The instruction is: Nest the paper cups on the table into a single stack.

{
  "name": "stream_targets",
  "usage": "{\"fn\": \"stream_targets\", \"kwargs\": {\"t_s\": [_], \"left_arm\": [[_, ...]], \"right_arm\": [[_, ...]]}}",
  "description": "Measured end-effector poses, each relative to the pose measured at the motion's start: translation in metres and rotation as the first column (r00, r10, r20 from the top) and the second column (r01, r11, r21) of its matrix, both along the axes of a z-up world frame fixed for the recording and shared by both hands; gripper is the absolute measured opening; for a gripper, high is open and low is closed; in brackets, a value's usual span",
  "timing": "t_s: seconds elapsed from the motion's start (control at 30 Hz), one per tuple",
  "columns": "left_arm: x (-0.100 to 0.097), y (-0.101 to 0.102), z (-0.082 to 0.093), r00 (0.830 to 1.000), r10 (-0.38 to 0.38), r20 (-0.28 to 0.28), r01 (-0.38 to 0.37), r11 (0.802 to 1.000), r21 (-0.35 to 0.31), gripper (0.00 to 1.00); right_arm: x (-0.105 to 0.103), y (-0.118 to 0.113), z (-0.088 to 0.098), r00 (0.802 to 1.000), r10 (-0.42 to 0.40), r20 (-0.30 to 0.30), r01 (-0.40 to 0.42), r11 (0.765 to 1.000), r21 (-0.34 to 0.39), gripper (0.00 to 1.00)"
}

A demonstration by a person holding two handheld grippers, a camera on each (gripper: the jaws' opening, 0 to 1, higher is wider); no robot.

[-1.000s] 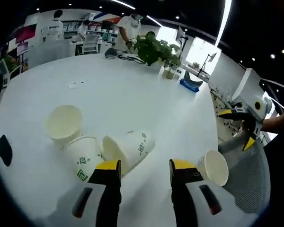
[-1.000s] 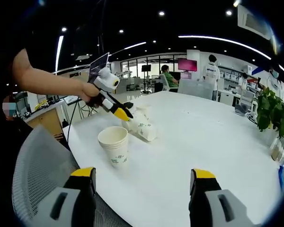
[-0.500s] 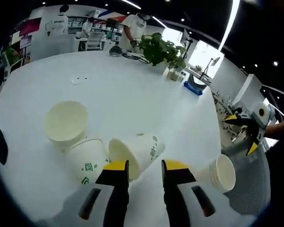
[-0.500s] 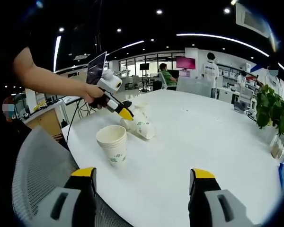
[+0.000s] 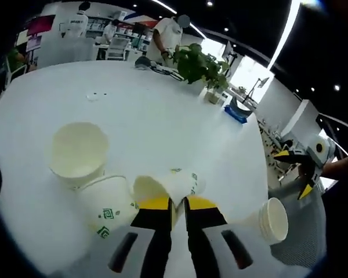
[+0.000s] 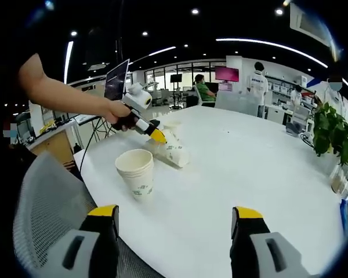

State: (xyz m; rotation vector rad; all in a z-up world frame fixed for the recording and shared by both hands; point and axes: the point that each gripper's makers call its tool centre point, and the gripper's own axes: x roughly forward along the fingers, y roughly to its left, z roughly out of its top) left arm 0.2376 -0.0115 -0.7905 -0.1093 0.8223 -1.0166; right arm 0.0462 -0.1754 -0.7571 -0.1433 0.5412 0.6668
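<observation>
A paper cup point(image 5: 177, 184) with green print lies on its side on the white table point(image 5: 133, 110), mouth toward me. My left gripper point(image 5: 178, 204) is shut on its rim wall, one jaw inside the mouth. The right gripper view shows the left gripper point(image 6: 153, 134) at that lying cup point(image 6: 173, 152). Left of it another printed cup point(image 5: 107, 202) leans, and an upright cup point(image 5: 78, 152) stands behind. A short nested stack point(image 5: 269, 220) stands at the right near the table edge. My right gripper point(image 6: 175, 217) hangs open and holds nothing, short of the stack point(image 6: 136, 174).
A potted plant point(image 5: 197, 63) and a blue object point(image 5: 239, 107) sit at the far side of the table, with people standing beyond. A grey mesh chair point(image 6: 40, 214) stands at the table edge near the stack. A person's bare arm point(image 6: 64, 98) holds the left gripper.
My left gripper's jaws have gone from wide apart to shut on the lying cup's rim. The right gripper has stayed open and hardly moved.
</observation>
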Motion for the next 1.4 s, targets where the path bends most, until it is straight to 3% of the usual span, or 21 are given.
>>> {"fn": "stream_targets", "kwargs": {"t_s": [0.47, 1.0, 1.4], "left_arm": [[-0.018, -0.014, 0.024, 0.999, -0.042, 0.007, 0.043, 0.996, -0.081, 0.0], [-0.048, -0.021, 0.07, 0.991, -0.099, 0.085, 0.105, 0.992, -0.066, 0.0], [-0.059, -0.01, 0.097, 0.979, -0.15, 0.136, 0.154, 0.988, -0.021, 0.0]], "right_arm": [[-0.001, 0.001, 0.004, 1.0, 0.003, 0.017, -0.003, 1.0, 0.006, 0.8], [-0.001, 0.004, 0.009, 0.999, 0.016, 0.041, -0.017, 1.0, 0.022, 0.79], [-0.002, 0.006, 0.012, 0.998, 0.03, 0.054, -0.031, 0.999, 0.027, 0.8]]}}
